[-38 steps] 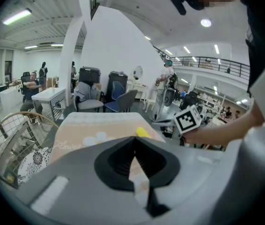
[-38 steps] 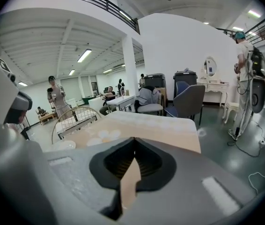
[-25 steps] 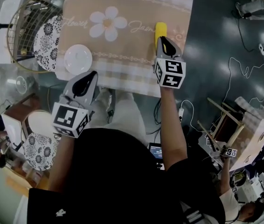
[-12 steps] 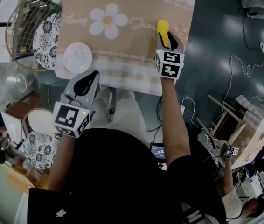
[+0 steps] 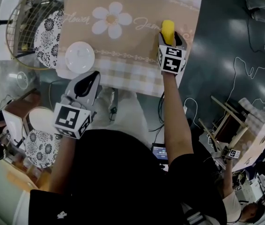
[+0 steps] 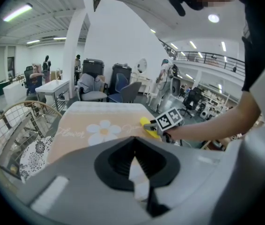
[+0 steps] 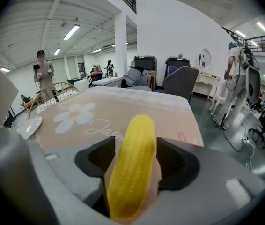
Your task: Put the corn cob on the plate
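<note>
The right gripper [image 5: 169, 35] squeezes the corn cob [image 5: 168, 27] at the upper right of the head view. The white plate [image 5: 79, 56] sits at the upper left. The gripper should lift the cob gently and hold tight while crossing. The left gripper [image 5: 91, 78] is closed on nothing.

"Flower" on the tablecloth [image 5: 132, 48]

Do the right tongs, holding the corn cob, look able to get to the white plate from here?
Probably yes: the tablecloth between the corn cob and the white plate lies bare, and the left tongs sit at the near edge, off that path.
</note>
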The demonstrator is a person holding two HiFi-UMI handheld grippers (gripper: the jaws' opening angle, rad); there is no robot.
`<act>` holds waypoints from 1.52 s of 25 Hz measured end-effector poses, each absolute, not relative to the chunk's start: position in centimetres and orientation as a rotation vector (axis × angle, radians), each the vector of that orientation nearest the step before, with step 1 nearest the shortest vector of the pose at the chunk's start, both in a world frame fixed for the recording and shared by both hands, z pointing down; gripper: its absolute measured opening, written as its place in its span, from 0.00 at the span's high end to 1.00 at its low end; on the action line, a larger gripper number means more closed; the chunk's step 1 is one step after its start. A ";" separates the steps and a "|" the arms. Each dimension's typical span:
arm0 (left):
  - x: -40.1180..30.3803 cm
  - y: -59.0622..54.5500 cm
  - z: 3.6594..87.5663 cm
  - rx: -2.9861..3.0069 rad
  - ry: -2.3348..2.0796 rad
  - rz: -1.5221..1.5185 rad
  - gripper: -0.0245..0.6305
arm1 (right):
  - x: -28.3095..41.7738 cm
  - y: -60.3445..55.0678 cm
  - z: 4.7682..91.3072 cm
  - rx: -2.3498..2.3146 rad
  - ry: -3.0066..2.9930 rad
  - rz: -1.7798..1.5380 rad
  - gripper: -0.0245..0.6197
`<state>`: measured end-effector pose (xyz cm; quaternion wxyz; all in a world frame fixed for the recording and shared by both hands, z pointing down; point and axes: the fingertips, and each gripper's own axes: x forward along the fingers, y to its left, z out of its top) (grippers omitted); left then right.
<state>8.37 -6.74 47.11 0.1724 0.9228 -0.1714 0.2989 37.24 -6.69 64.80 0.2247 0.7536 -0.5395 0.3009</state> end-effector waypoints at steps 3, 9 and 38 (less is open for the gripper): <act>8.6 -7.1 46.9 2.593 -0.502 0.810 0.96 | 37.3 -6.9 65.5 2.068 -1.479 0.841 0.54; 8.7 -7.3 47.0 2.624 -0.494 0.847 0.96 | 37.7 -7.2 66.6 2.072 -1.462 0.862 0.54; 7.1 -8.8 47.3 2.578 -0.544 0.818 0.96 | 37.0 -7.4 66.0 2.074 -1.488 0.815 0.55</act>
